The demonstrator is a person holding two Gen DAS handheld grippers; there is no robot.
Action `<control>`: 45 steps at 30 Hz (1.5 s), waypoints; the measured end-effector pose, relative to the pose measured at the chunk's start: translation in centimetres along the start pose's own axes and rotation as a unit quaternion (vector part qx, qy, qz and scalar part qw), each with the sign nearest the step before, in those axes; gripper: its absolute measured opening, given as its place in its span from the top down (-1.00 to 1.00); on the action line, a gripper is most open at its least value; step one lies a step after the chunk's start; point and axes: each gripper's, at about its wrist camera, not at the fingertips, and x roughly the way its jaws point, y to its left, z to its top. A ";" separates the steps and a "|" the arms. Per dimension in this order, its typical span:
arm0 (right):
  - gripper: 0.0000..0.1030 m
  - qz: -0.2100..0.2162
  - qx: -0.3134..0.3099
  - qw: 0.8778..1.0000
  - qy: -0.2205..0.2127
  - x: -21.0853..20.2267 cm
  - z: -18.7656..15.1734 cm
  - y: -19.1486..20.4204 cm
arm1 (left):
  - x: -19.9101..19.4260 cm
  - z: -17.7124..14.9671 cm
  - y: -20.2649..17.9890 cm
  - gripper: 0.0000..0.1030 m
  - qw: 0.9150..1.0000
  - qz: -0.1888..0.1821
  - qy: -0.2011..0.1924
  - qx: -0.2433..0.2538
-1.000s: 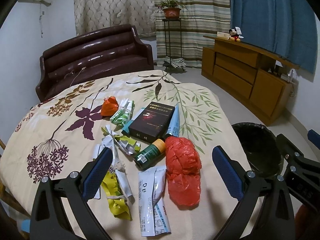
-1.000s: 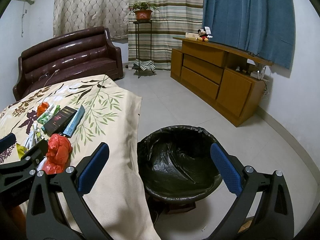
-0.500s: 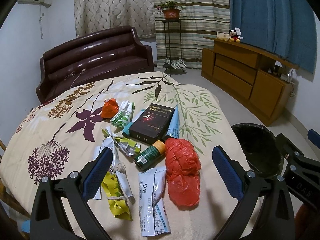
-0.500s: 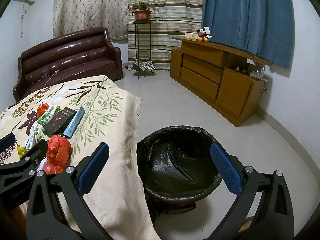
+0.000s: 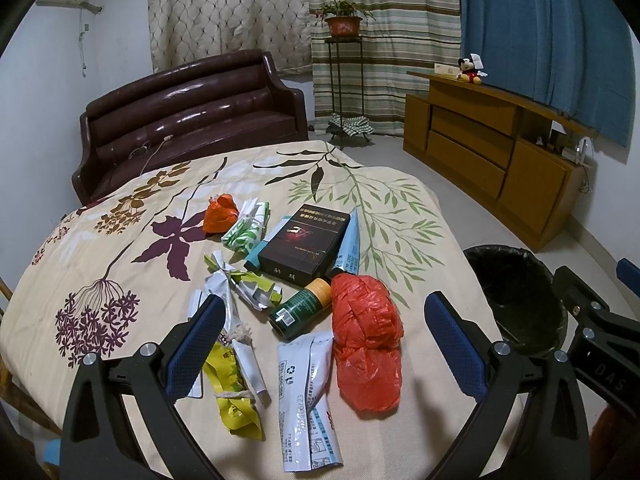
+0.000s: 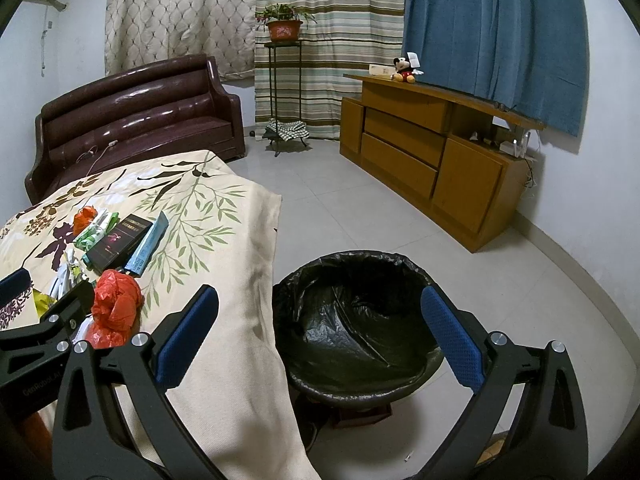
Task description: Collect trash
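Note:
Trash lies scattered on a floral tablecloth (image 5: 120,248): a red plastic bag (image 5: 366,340), a dark green bottle (image 5: 302,307), a white pouch (image 5: 306,396), a yellow wrapper (image 5: 232,392), a dark box (image 5: 306,242), a green-white packet (image 5: 246,228) and an orange wad (image 5: 220,213). My left gripper (image 5: 320,340) hangs open above the near pile, holding nothing. My right gripper (image 6: 320,332) is open over the black-lined trash bin (image 6: 356,320), which stands on the floor right of the table. The red bag (image 6: 116,304) shows at the left of the right wrist view.
A brown leather sofa (image 5: 192,112) stands behind the table. A wooden sideboard (image 6: 436,156) with a plush toy (image 6: 406,70) lines the right wall. A plant stand (image 6: 284,80) is by the curtains. Pale tiled floor (image 6: 360,208) lies between table and sideboard.
The left wrist view has drifted slightly, shifting the trash a little in frame. Both grippers stay open and nothing on the table has moved.

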 end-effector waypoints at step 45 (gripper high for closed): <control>-0.92 0.014 0.000 1.000 0.012 0.1 -0.1 0.0 | 0.0 -1.0 0.3 -0.88 1.000 -0.008 0.015 0.000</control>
